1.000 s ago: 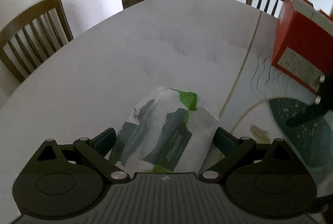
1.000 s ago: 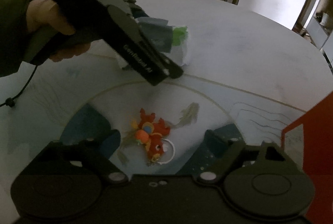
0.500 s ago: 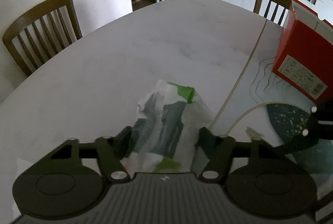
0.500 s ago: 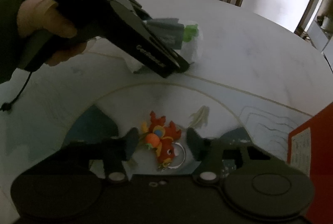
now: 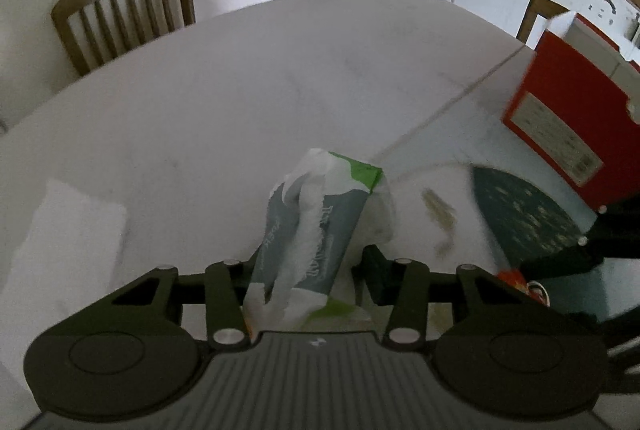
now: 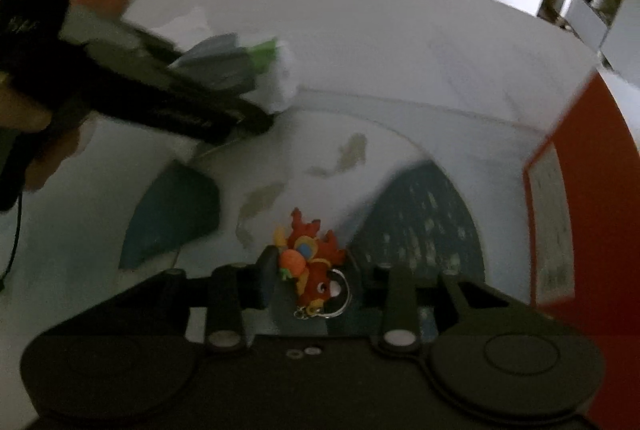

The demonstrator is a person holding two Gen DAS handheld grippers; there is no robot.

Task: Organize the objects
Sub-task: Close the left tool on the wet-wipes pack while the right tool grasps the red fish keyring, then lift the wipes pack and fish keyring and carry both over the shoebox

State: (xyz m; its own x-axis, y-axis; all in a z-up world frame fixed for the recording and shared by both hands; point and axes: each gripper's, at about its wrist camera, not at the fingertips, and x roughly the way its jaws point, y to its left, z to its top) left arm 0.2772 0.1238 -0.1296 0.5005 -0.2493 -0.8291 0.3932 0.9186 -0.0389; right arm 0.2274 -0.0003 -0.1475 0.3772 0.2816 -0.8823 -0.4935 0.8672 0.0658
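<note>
Tissue pack (image 5: 316,230), soft and crinkly, is squeezed in the left hand-held gripper (image 5: 312,270); right hand-held gripper (image 6: 316,278) pinches the fuzzy red toy keychain (image 6: 314,262).

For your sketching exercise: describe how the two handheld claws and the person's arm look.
Both claws, left claw and right claw, are matt black, with hinged link arms on silver pivot pins, round discs and a ribbed grey centre. The left claw's body carries white lettering and a trailing black cable. A bare hand shows.

At lower centre, the right gripper (image 6: 310,276) is closing its jaws on the red toy keychain (image 6: 312,266); upper left, the left gripper (image 6: 168,102) is holding the tissue pack (image 6: 256,70).
</note>
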